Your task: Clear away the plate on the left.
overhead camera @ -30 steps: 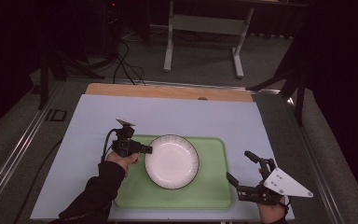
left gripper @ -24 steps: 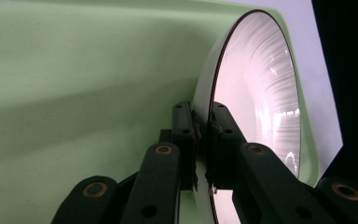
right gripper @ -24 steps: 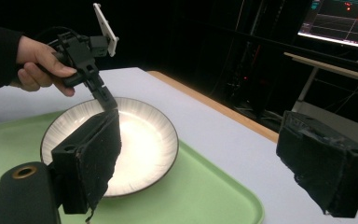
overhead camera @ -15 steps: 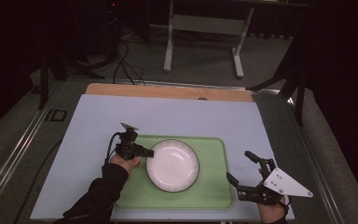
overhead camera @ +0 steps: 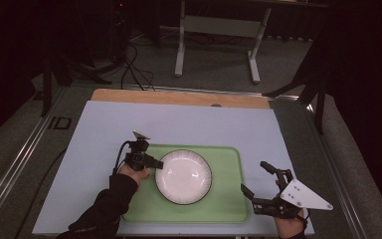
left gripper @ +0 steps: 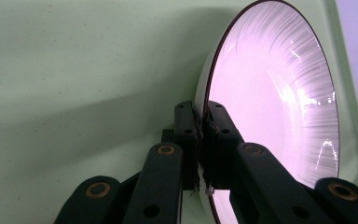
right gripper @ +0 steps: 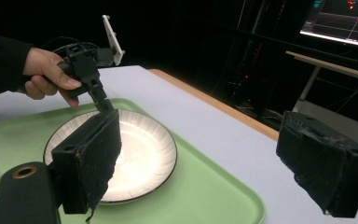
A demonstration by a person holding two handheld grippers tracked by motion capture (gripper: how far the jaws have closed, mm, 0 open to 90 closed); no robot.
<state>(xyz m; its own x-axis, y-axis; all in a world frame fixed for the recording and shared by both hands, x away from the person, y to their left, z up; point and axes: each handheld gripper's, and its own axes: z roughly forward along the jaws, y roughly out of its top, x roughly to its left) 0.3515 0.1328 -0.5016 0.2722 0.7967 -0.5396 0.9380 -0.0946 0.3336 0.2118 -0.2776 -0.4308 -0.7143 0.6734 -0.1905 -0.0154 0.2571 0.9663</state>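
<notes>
A person sat at a worktop (overhead camera: pixel 189 122) covered in pale blue, holding a two-jaw gripper in each hand. A green tray (overhead camera: pixel 229 199) lay near the front edge, and a white plate (overhead camera: pixel 184 177) with a thin dark rim rested on it, left of the tray's centre.

The left gripper (overhead camera: pixel 155 164) reached in from the plate's left side. In the left gripper view its two black jaws were pinched closed on the plate's rim (left gripper: pixel 204 116), one jaw under the edge and one over it. The left hand (overhead camera: pixel 133 172) sat just behind, wrist low, with a dark sleeve running back toward the bottom of the high view. In the right gripper view that hand (right gripper: pixel 46 74) was curled round the gripper's body, which angled down onto the plate's far edge.

The right gripper (overhead camera: pixel 259 185) hovered off the tray's right end, well apart from the plate, with its jaws spread wide and nothing between them. Its grey plate (overhead camera: pixel 303 195) faced up, and the right hand (overhead camera: pixel 289 226) showed at the bottom edge.

The likely risk was the grip itself: the jaws held only a narrow strip of smooth rim at one side. If the plate were lifted from there, its weight could tilt it down or slide it out, letting it drop onto the tray. A hard squeeze might also chip the edge.
</notes>
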